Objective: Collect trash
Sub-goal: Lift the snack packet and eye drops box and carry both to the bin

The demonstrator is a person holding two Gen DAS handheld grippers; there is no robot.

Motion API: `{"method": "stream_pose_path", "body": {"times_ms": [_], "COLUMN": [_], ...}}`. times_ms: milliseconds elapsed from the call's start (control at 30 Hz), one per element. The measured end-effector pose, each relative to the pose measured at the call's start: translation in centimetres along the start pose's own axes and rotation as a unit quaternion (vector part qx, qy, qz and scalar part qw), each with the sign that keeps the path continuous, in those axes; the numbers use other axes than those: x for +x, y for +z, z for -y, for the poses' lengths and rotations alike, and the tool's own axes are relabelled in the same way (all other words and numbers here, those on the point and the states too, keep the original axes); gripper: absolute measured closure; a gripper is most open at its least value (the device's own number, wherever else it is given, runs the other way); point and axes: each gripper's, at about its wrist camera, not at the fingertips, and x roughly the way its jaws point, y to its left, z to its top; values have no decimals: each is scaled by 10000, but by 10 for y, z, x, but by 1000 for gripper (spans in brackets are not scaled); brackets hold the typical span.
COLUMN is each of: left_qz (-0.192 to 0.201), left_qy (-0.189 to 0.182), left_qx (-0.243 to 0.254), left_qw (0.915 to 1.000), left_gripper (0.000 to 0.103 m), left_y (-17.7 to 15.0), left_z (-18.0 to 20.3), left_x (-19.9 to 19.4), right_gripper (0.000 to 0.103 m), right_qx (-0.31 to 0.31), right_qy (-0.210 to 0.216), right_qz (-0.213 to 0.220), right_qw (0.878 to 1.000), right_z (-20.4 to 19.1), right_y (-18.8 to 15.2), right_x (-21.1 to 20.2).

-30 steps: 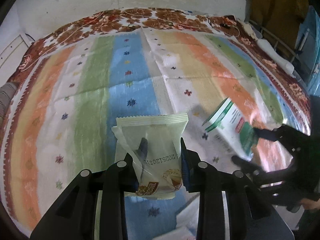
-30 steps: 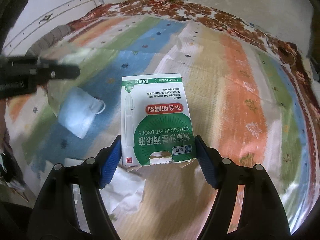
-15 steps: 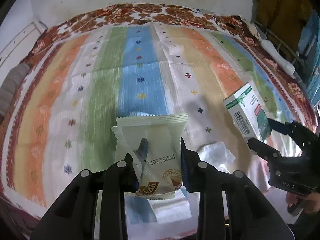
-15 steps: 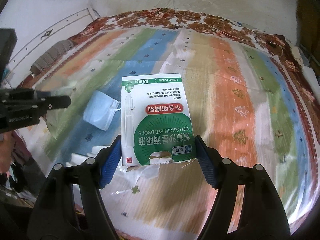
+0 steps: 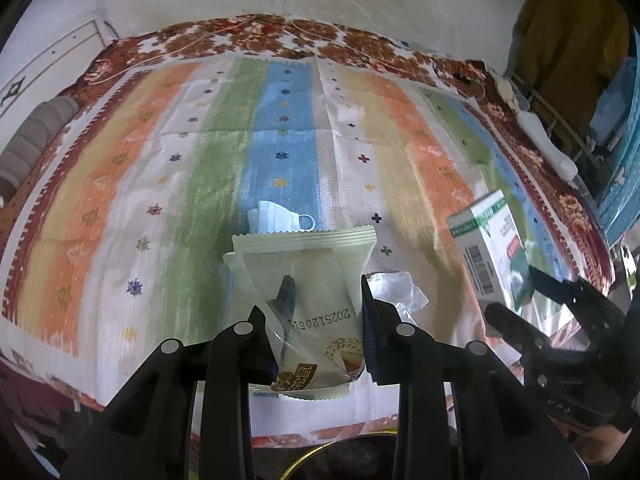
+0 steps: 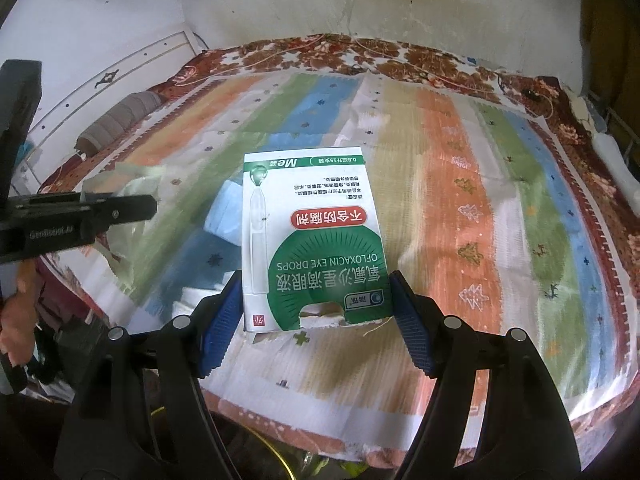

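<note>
Striped cloth (image 5: pixel 280 152) (floral-edged) covers bed; white wall (image 6: pixel 260 8) behind.

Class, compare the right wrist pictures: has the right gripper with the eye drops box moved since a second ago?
Yes. The right gripper, shut on the eye drops box, has pulled back toward the striped cloth's near edge, which now shows below it.

We see a pale cream plastic snack wrapper (image 5: pixel 304 292) held upright, printed date upside down. A green-and-white cardboard eye-drops box (image 6: pixel 312 240), torn at one end, is held inverted. A blue face mask (image 5: pixel 276 220) and crumpled white tissue (image 5: pixel 396 288) lie on the striped cloth.
</note>
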Motion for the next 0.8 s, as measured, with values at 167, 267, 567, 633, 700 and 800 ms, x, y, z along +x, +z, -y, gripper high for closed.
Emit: {"method": "stream_pose_path", "body": {"times_ms": [167,267,567,633,700,800], "left_qz": [-19,160,421,447,508,524], "left_qy": [-153,67,-254,-343,-378,-467], "left_qx": [-317,-100,-180,-193,-198,-256], "left_qw": [9994,9998,9986,9982,9978,9972], "left_gripper": [73,73,73,73,73,73], "left_y": [-13,-24,-58,-63,-68,-76], "left_z": [-8,-1,2,2,2,2], "left_x": [-15,-28,-60,-64,-68,-72], "right_gripper": [36,36,36,36,36,36], "right_qx": [64,84,39,85,95,58], "right_qy": [32,39,120,148,157,171], "right_qz": [89,138,297,277,257,240], "right_qw": [9999,9999,9995,9995,9995,9995], "right_z": [-7,-11,-26,-27,-28,-33], "right_y": [-7,-12,-31,-36,-42,-51], "right_x": [-18,-29,-59,-63,-67,-73]}}
